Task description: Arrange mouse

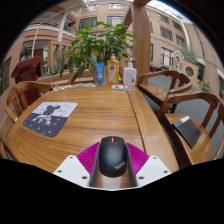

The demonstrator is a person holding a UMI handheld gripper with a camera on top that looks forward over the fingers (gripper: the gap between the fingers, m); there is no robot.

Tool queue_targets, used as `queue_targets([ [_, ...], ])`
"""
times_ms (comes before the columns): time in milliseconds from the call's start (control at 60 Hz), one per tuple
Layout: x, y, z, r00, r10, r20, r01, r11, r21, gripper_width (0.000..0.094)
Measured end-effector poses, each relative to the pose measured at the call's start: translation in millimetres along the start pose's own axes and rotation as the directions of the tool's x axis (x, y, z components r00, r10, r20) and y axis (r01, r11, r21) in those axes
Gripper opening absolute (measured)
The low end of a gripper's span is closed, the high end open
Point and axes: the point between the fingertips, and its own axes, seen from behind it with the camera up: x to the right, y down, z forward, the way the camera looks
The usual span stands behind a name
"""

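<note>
A black mouse (112,155) with a red scroll wheel sits between my fingers, its front pointing away from me. Both pink pads (88,156) press on its sides, so my gripper (112,160) is shut on it and holds it over the near edge of the wooden table (100,110). A rectangular mouse pad (50,117) with a dark printed picture and a pale border lies on the table, ahead of the fingers and to the left.
At the table's far end stand a blue cup (99,72), a yellow bottle (114,70), a white bottle (129,75) and a leafy plant (100,42). Wooden chairs stand at the right (185,110) and the left (20,95).
</note>
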Motion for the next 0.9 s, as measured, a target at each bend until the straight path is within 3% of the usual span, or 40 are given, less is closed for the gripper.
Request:
queue_targets([
  [167, -0.3, -0.7, 1.0, 0.999, 0.033, -0.040, -0.033, 0.999, -0.005, 0.0354],
  [333, 9.5, -9.4, -2.3, 0.991, 0.036, -0.129, -0.036, 0.999, 0.001, 0.0339],
  [433, 19.3, -61.6, -9.9, 0.981, 0.065, -0.185, -0.051, 0.995, 0.080, 0.0339],
  [533, 12.7, -150.2, -27.0, 0.974, 0.071, -0.215, -0.023, 0.975, 0.221, 0.0339],
  [633, -25.3, -235.9, -42.7, 0.982, 0.080, -0.172, -0.015, 0.937, 0.350, 0.0338],
  [733, -94.2, -273.3, -37.0, 0.994, 0.061, -0.091, -0.019, 0.914, 0.406, 0.0337],
  [833, -170.8, -260.3, -5.8, 1.000, 0.029, 0.011, -0.031, 0.934, 0.356, 0.0336],
  [900, -210.5, -233.5, 25.6, 0.999, -0.002, 0.055, -0.013, 0.966, 0.260, 0.0337],
])
